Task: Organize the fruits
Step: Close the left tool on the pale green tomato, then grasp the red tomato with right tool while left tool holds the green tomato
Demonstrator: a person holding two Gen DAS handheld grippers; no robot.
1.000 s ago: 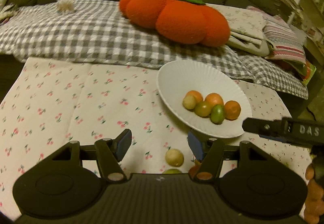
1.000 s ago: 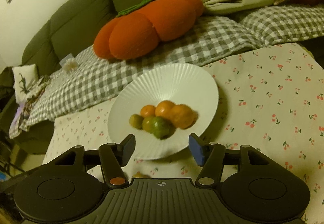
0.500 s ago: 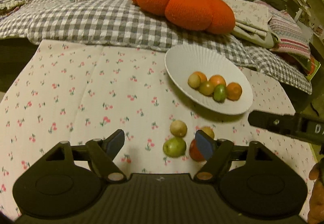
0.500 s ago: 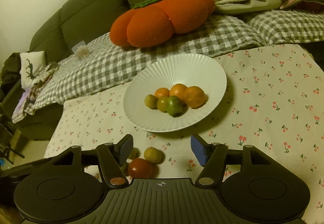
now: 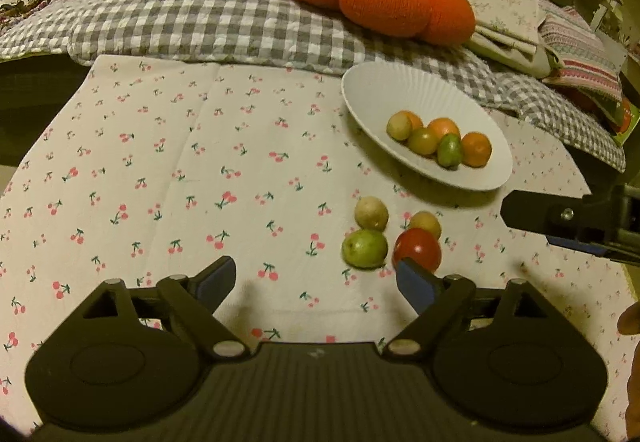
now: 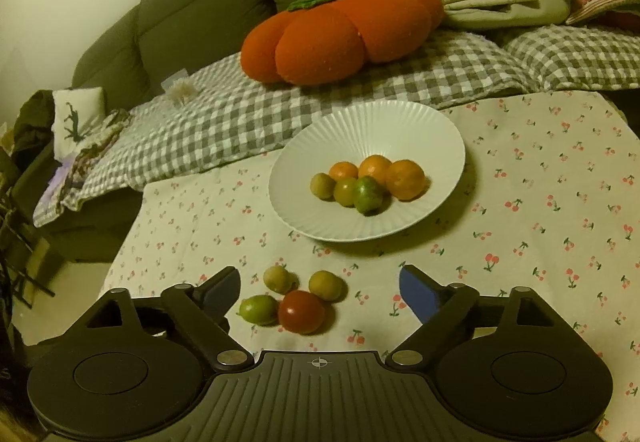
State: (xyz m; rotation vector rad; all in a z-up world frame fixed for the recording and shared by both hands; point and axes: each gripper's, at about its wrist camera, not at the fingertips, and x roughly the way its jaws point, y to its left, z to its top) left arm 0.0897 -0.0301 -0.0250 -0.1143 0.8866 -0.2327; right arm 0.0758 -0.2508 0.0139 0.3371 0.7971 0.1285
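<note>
Two wrist views of a fruit-sorting task, with the white plate (image 6: 420,130) taken as landmark. The plate sits on the cherry-print cloth (image 5: 160,162) covering the counter and already holds six small fruits clustered in its well: three orange, two yellow-green and one green. Four fruits lie loose on the cloth just in front of the plate's near rim, packed close together: a red tomato (image 6: 301,311), a green fruit (image 6: 258,309) on the tomato's left, and two pale yellow fruits (image 6: 327,284) between these and the plate.

The right hand-held gripper (image 6: 320,284) hovers over this cluster with its jaws wide apart and nothing between them; the tomato lies roughly centred under the gap. The left hand-held gripper (image 5: 314,278) is likewise spread wide and empty, offset to the left of the cluster, its right pad close to the tomato.

Judged step: picking one loose fruit for transfer to the plate. Because the four appear to touch or nearly touch, the approach probably works best from above on an outer fruit, with one pad on each free side, so neighbours are not nudged into rolling. A gentle closure suits the tomato, which likely bruises easily. Release low in the plate's well, beside the existing pile, should limit rolling.
</note>
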